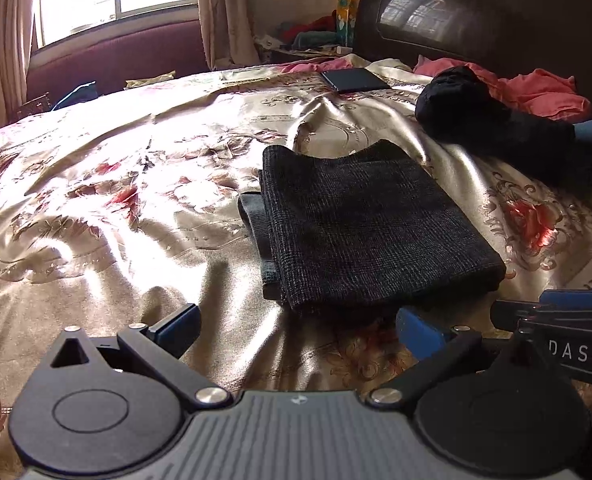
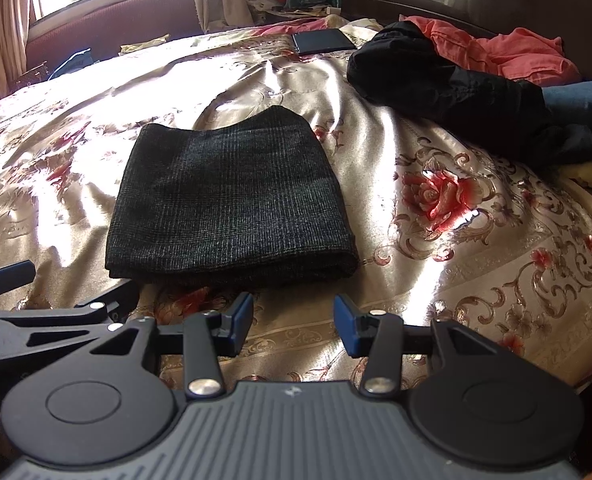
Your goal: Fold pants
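On the bed (image 2: 476, 280), over its glossy floral cover, the pants (image 2: 232, 204) lie folded into a compact dark rectangle, a checked weave stacked in several layers. From the right wrist view they sit at about 11 o'clock of the right gripper (image 2: 293, 322); from the left wrist view the pants (image 1: 376, 228) are at roughly 1 o'clock of the left gripper (image 1: 296, 320). Both grippers hover just short of the near folded edge, jaws spread wide and holding nothing; the left gripper's are the wider of the two.

By the look of it the folding is nearly or fully done. The cloth looks soft and limp yet fairly thick, so a stack this deep should be light but inclined to slide apart, more so on a satin cover that seems slippery. A layer pokes out at the pile's 9 o'clock side in the left view. If it needs moving or squaring, the near thick fold, pinched through all layers at both corners, seems the safest hold.

Farther off at 1 o'clock lie a black garment (image 2: 436, 80) and pink clothes (image 2: 516, 52); a dark phone-like slab (image 2: 322, 40) rests at 12 o'clock.
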Tool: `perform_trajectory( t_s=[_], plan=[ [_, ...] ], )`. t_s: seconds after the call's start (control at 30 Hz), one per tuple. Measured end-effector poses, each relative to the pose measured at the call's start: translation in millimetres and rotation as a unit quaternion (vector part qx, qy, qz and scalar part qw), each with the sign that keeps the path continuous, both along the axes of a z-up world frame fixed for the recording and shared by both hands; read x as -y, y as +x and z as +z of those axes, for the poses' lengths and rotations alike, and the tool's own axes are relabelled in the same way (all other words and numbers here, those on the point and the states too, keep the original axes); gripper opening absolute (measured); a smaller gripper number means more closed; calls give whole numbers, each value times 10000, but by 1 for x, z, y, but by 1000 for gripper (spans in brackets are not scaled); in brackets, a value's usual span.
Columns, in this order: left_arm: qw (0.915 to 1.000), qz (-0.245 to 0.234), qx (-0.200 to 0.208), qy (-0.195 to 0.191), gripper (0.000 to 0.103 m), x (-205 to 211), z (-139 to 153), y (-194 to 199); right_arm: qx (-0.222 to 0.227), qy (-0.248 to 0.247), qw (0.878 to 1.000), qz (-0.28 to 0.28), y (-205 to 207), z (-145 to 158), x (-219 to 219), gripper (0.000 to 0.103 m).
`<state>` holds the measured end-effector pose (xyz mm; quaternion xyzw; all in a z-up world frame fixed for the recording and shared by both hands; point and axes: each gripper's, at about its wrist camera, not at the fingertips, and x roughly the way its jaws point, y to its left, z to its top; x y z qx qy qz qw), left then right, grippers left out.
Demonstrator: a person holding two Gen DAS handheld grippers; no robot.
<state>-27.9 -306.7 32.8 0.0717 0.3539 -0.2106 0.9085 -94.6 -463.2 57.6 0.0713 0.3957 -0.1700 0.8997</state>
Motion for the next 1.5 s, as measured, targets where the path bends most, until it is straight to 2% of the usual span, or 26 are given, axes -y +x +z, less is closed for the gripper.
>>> perform_trajectory(
  t_s=[0.2, 0.5, 0.87, 1.23, 1.5],
  plan=[
    [9992, -111, -378, 33, 103, 1, -6, 8, -5, 68, 10000, -15, -1, -4, 2, 46],
    [9978, -287, -592, 106, 103, 4, -10, 10, 30, 197, 9998, -76, -4, -7, 7, 46],
    [9982, -256, -452, 313, 103, 9, -10, 9, 3, 254, 9996, -95, -9, -11, 8, 46],
    [9967, -296, -289, 694, 103, 19, -13, 4, -13, 297, 9995, -86, -11, -14, 10, 46],
    [9974, -108, -429, 572, 103, 21, -12, 8, -6, 261, 9996, -84, -8, -11, 13, 46]
  ],
)
